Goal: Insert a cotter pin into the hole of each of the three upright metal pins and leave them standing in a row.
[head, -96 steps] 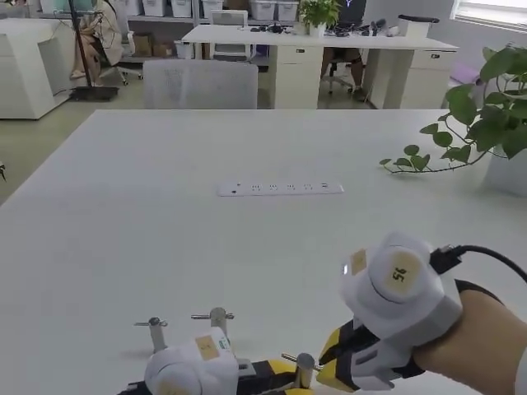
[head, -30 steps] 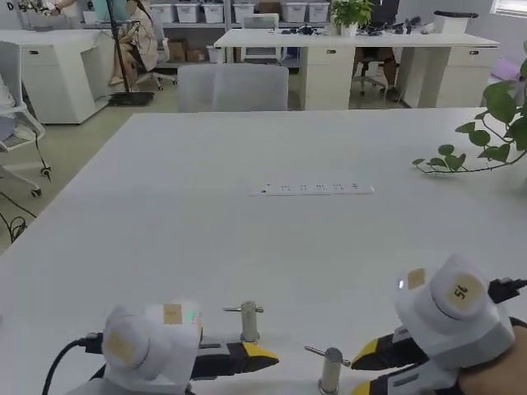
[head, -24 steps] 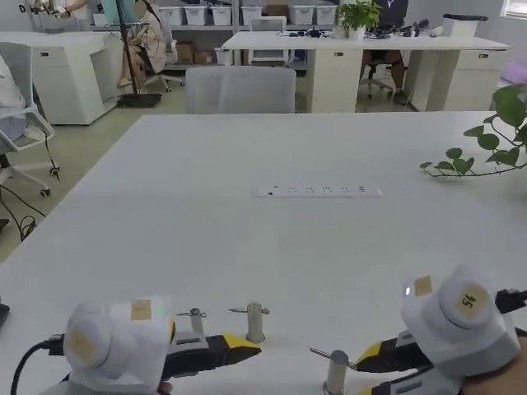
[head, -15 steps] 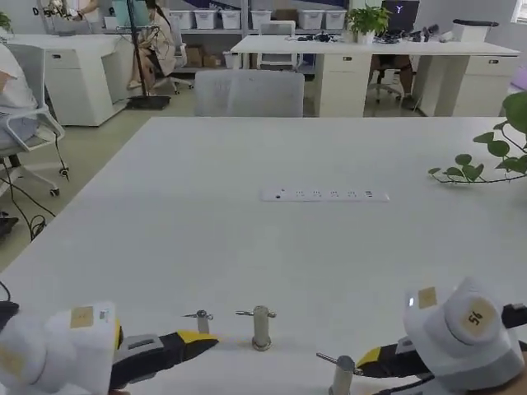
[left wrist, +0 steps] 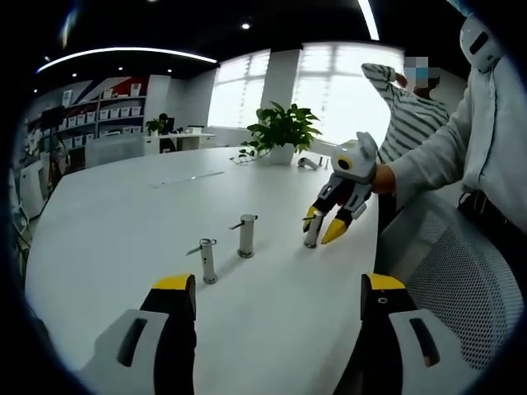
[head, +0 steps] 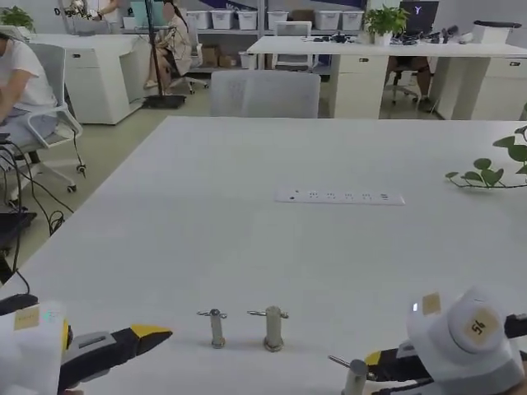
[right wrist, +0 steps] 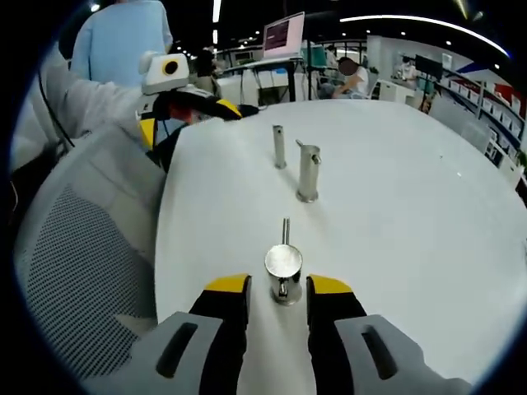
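Note:
Three upright metal pins stand in a row near the table's front edge, each with a cotter pin through its top: the left pin (head: pixel 216 327), the middle pin (head: pixel 274 328) and the right pin (head: pixel 356 379). My right gripper (right wrist: pixel 278 288) is open, its yellow jaws straddling the right pin (right wrist: pixel 284 272) with a small gap on either side. My left gripper (left wrist: pixel 278 286) is wide open and holds nothing; it hangs well left of the row (head: pixel 156 334). In the left gripper view the pins (left wrist: pixel 245 236) stand ahead, with the right gripper (left wrist: pixel 325 226) at the far one.
A white power strip (head: pixel 339 197) lies mid-table. A trailing plant (head: pixel 490 173) sits at the right edge. A grey chair (head: pixel 263 93) stands behind the far side. A mesh chair (right wrist: pixel 74 263) is beside the table's near edge.
My left gripper has drawn back leftwards, away from the left and middle pins. The right gripper has stayed at the right pin. The head camera has shifted.

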